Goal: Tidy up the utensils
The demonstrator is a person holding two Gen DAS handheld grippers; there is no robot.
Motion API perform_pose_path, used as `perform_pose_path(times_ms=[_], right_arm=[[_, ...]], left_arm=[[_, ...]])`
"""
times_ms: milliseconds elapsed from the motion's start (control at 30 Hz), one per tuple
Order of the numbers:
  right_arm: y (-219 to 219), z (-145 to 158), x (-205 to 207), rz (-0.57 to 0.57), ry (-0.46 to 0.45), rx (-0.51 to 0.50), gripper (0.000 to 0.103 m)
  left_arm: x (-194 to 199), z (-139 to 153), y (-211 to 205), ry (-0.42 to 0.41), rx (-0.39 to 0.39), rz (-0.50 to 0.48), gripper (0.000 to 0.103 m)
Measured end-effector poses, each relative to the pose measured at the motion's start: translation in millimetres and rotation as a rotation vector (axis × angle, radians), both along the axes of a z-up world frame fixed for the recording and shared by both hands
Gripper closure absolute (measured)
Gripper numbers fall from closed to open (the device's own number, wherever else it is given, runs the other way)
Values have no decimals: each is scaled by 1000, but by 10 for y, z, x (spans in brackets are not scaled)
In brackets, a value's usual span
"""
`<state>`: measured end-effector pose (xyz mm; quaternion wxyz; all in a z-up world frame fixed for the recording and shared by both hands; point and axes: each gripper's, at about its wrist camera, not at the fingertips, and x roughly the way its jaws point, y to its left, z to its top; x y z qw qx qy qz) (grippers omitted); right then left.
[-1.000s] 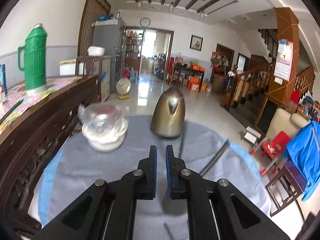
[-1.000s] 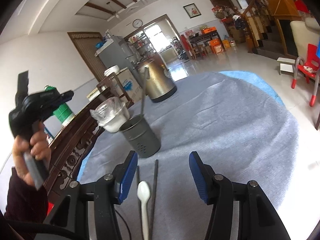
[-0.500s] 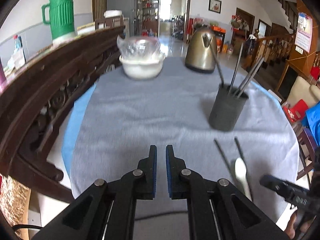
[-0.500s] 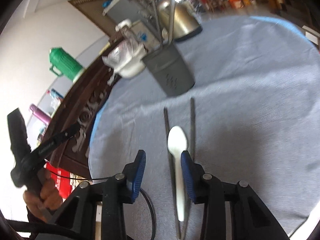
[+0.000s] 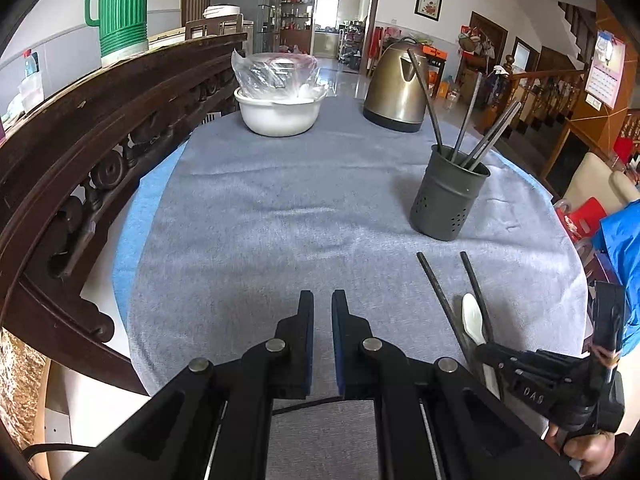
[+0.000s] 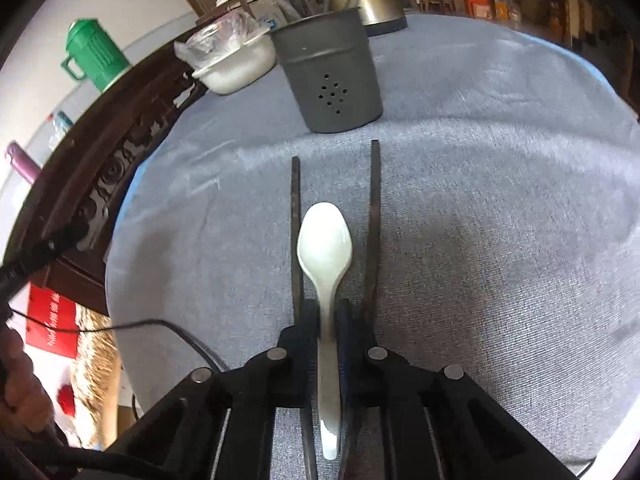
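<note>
A white spoon (image 6: 325, 245) lies on the grey tablecloth between two dark chopsticks (image 6: 295, 236) (image 6: 373, 224). My right gripper (image 6: 328, 312) is shut on the spoon's handle, low on the cloth. A dark grey perforated utensil holder (image 6: 332, 80) stands just beyond, with several chopsticks in it (image 5: 464, 128). In the left wrist view the holder (image 5: 448, 196), the spoon (image 5: 474, 320) and the right gripper (image 5: 480, 350) sit at the right. My left gripper (image 5: 322, 308) is shut and empty above the near edge of the cloth.
A white bowl covered in plastic (image 5: 278, 110) and a metal kettle (image 5: 396, 88) stand at the far side of the table. A carved dark wooden rail (image 5: 80, 128) runs along the left, with a green thermos (image 5: 120, 8) on it. The table edge (image 5: 576, 264) drops off at the right.
My right gripper has dropped down and closed its fingers around the spoon's handle. My left gripper has pulled back and tilted down over the near part of the table.
</note>
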<state>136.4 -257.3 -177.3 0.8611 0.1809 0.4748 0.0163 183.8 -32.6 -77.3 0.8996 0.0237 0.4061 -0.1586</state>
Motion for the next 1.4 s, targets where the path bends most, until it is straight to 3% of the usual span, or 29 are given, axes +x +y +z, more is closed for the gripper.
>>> perform_pose_path(times_ms=[200, 367, 467, 533, 667, 833, 1000, 1233, 1400], right_arm=[[-57, 246, -40, -17, -91, 121, 94], [-350, 516, -98, -16, -206, 484, 91], [-534, 768, -238, -43, -358, 599, 89], [-622, 884, -307, -59, -406, 626, 77], [-726, 1045, -450, -87, -483, 535, 77], [-744, 808, -395, -123, -346, 467, 77], [-546, 483, -128, -72, -164, 457, 77], [-123, 40, 338, 12, 32, 430, 77], [-8, -157, 541, -27, 135, 354, 78]], left_arm=[[-15, 26, -6, 7, 3, -1, 95], [-23, 51, -54, 1, 8, -7, 95], [-16, 58, -64, 0, 12, -7, 95], [1, 59, -49, 2, 14, 0, 95], [42, 47, 4, 10, 13, 21, 95], [86, -35, 2, 49, 19, 14, 95], [165, -215, 35, 136, 10, 37, 95], [169, -281, 142, 173, 10, 57, 95], [182, -303, 270, 193, -3, 84, 95]])
